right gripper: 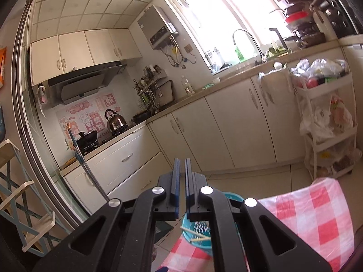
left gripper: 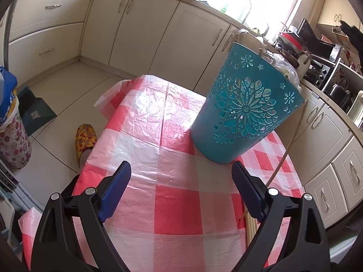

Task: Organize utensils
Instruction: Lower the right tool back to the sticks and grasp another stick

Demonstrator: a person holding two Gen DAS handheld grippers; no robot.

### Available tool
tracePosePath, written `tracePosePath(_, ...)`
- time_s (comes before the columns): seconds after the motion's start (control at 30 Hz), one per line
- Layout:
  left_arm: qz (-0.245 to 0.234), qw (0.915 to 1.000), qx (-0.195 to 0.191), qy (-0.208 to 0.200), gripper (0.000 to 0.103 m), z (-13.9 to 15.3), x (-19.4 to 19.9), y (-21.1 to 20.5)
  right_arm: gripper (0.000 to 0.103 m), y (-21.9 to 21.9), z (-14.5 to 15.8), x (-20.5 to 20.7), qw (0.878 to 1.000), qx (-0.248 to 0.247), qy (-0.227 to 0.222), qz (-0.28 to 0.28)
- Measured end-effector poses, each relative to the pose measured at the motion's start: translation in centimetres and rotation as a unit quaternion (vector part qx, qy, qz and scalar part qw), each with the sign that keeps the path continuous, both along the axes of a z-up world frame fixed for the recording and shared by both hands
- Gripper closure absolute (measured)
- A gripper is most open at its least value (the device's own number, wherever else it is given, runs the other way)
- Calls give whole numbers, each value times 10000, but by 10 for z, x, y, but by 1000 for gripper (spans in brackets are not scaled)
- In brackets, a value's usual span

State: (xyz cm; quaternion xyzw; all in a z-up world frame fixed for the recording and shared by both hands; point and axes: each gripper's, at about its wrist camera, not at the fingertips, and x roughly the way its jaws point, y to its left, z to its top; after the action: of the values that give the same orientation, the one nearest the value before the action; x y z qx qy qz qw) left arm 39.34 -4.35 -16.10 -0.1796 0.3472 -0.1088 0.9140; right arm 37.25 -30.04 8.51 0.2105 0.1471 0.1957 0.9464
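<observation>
A teal cut-out utensil holder (left gripper: 245, 111) stands on the red-and-white checked tablecloth (left gripper: 172, 195), with chopstick tips sticking up from its rim. My left gripper (left gripper: 181, 176) is open and empty, just short of the holder. Several pale chopsticks (left gripper: 251, 226) lie on the cloth by its right finger, and one thin stick (left gripper: 288, 142) leans along the holder's right side. My right gripper (right gripper: 182, 170) is shut and holds nothing I can see, high above the holder (right gripper: 199, 233), where two chopsticks (right gripper: 199, 235) rest inside.
Cream kitchen cabinets (left gripper: 145, 22) run behind the table. A slippered foot (left gripper: 85, 140) and a floral bin (left gripper: 13, 142) are on the floor at left. A white trolley (right gripper: 326, 122) with bags stands at right. A stove with kettle (right gripper: 115, 120) is at left.
</observation>
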Motion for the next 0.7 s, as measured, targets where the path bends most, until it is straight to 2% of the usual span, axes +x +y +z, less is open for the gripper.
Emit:
tracePosePath(0.13, 28, 10000, -72, 2, 17, -1, 0, 2, 98, -7, -2, 0, 9992, -219, 188, -293)
tracePosePath(0.2, 59, 9999, -136, 7, 17, -2, 0, 5, 97, -18, -28, -2, 9961, -236, 720, -445)
tracePosePath(0.23, 77, 9998, -169, -1, 17, -2, 0, 6, 86, -24, -50, -3, 9923, -290, 1080, -539)
tracePosePath(0.27, 81, 9998, -179, -4, 17, -3, 0, 6, 64, -29, -70, -3, 9872, -393, 1399, -665)
tracePosePath(0.3, 73, 9998, -182, -9, 17, -3, 0, 6, 58, -34, -94, 0, 9789, -532, 1809, -793)
tracePosePath(0.33, 64, 9998, -180, -14, 17, -2, 0, 6, 58, -40, -125, 5, 9682, -589, 2294, -812)
tracePosePath(0.4, 36, 9999, -164, -19, 16, -2, 1, 4, 59, -46, -164, 14, 9484, -736, 2954, -885)
tracePosePath(0.43, 32, 9999, -165, -19, 16, -2, 1, 4, 63, -47, -182, 20, 9389, -818, 3218, -910)
tracePosePath(0.57, 45, 9998, -216, -18, 16, -2, 1, 4, 65, -35, -210, 34, 9212, -1280, 3505, -1103)
tracePosePath(0.63, 43, 9997, -226, -23, 16, -2, 1, 4, 67, -21, -222, 40, 9087, -1812, 3567, -1191)
tracePosePath(0.7, 40, 9997, -241, -33, 16, -2, 1, 5, 82, -9, -230, 36, 8981, -2462, 3404, -1298)
